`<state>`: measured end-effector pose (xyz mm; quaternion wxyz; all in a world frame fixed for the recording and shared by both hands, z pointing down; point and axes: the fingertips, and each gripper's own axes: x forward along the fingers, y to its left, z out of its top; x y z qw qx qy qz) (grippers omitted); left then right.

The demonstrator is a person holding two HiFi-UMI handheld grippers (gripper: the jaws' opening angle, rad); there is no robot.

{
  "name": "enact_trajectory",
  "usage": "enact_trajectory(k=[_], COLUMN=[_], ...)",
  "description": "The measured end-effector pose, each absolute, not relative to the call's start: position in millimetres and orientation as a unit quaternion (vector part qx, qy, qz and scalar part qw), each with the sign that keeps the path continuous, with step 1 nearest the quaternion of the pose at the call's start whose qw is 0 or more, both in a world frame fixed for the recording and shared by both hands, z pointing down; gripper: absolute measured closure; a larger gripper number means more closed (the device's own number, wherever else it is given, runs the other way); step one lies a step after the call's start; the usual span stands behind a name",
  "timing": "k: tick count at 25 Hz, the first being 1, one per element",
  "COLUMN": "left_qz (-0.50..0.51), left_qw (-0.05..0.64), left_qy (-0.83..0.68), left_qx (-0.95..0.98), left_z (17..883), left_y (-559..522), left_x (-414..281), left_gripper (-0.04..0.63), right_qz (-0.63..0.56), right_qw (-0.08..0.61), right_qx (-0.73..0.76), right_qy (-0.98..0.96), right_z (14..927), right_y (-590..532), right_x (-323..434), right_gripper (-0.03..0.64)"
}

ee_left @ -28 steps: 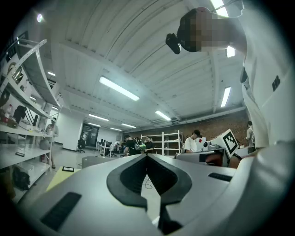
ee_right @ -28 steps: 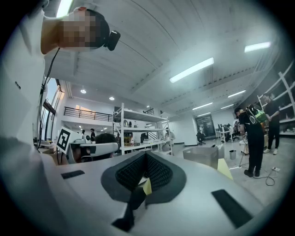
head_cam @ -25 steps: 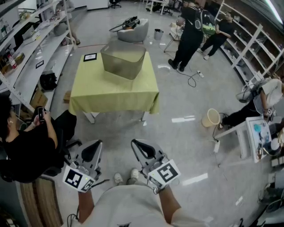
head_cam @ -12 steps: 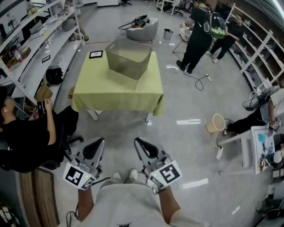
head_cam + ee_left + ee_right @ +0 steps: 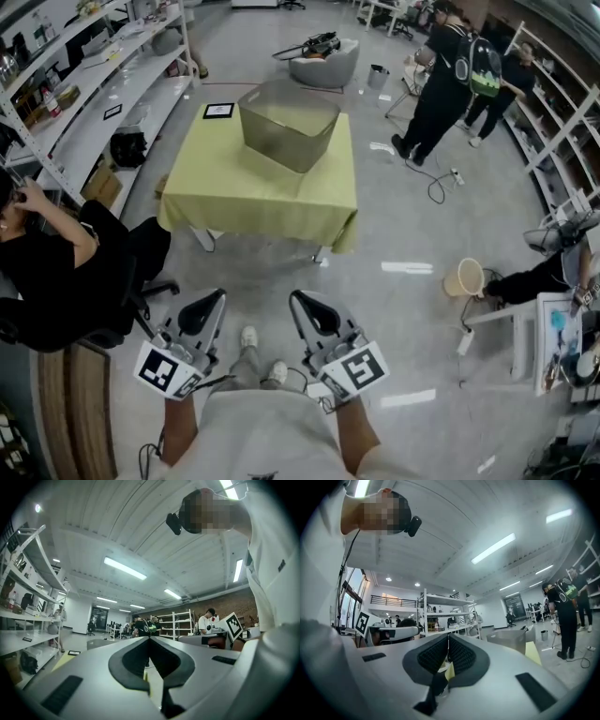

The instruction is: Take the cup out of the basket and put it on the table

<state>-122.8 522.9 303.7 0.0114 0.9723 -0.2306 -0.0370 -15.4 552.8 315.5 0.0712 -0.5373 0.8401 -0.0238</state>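
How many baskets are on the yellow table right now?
1: a grey basket at the far end of the table, beside a marker card. I cannot make out a cup inside it from here.

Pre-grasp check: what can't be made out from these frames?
- Cup: seen in no view. In the head view the basket is far off and its inside reads as plain grey, too small to tell what it holds.
- Both gripper views: the basket is seen level and small, and its wall hides the inside.
- Card on the table, head view: its print is too small to read.
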Motion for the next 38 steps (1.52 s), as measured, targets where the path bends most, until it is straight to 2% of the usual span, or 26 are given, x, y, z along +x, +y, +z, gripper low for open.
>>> enact_trajectory(k=[13,18,27,38], left_qz=[-0.034,-0.035,-0.036,-0.040], left_qw=[0.019,0.021,0.025,0.036], left_qy=[-0.219,-0.207,-0.179,-0.166], left_qx=[0.975,0.977,0.983,0.985], left_z=[313.7,316.3,323.3,326.4], left_y=[433.3,392.1,330.7,269.3], left_x=[-91.6,-89.4,-95.5,-76.9], left_gripper=[0.595,0.595,0.595,0.595], right_qz=[-0.031,-0.027,-0.027,-0.007], right_qw=[0.043,0.053,0.019,0.027], right_qx=[-0.550,-0.563,-0.594,-0.597], right_qy=[0.834,0.824,0.804,0.802], right_z=[333.2,322.4,330.5,323.9], right_y=[469.5,427.8,373.5,309.0], right_x=[16.6,15.8,15.3,15.9], right_gripper=[0.606,0.606,0.606,0.606])
